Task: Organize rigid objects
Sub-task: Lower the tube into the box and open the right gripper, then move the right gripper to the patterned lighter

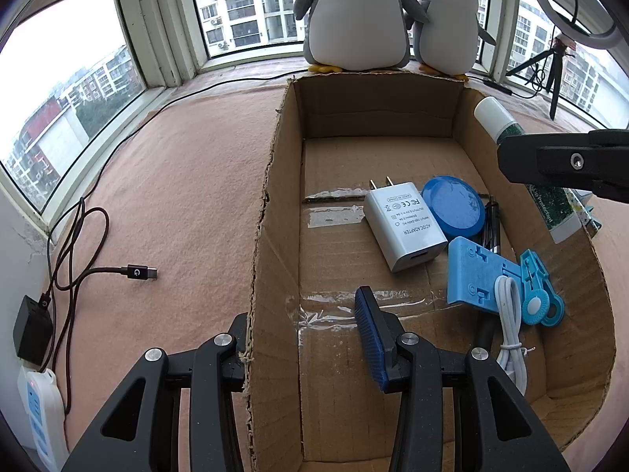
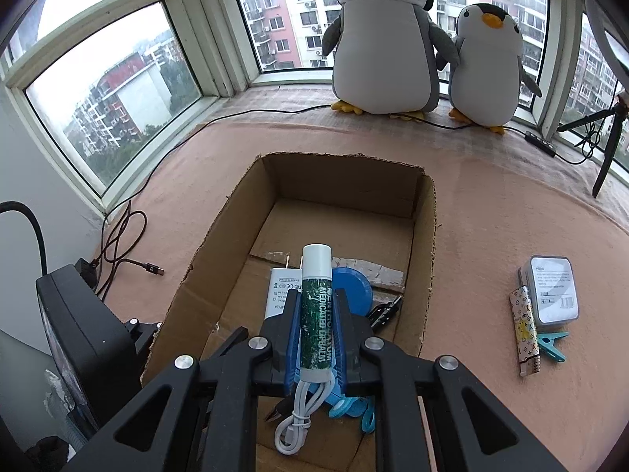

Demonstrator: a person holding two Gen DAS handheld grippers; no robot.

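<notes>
An open cardboard box (image 1: 275, 236) (image 2: 426, 259) sits on the pink cloth. Inside lie a white power adapter (image 1: 405, 224) (image 2: 281, 291), a blue round lid (image 1: 454, 206) (image 2: 354, 289), a blue plastic block (image 1: 475, 275), a white coiled cable (image 1: 509, 326) (image 2: 298, 421), a light-blue clip (image 1: 538, 295) and a dark pen-like item (image 1: 493, 224). My right gripper (image 2: 316, 330) is shut on a green-and-white lip balm tube (image 2: 314, 310) (image 1: 497, 120), held above the box. My left gripper (image 1: 306, 342) is open, its fingers astride the box's left wall.
Outside the box on the right lie a white-labelled small box (image 2: 554, 289), a patterned lighter (image 2: 525, 334) and a teal clothespin (image 2: 550, 344). Two plush penguins (image 2: 387, 39) stand by the window. A black cable (image 1: 133, 271), charger and power strip (image 1: 39, 413) lie left. A tripod (image 2: 607, 145) stands far right.
</notes>
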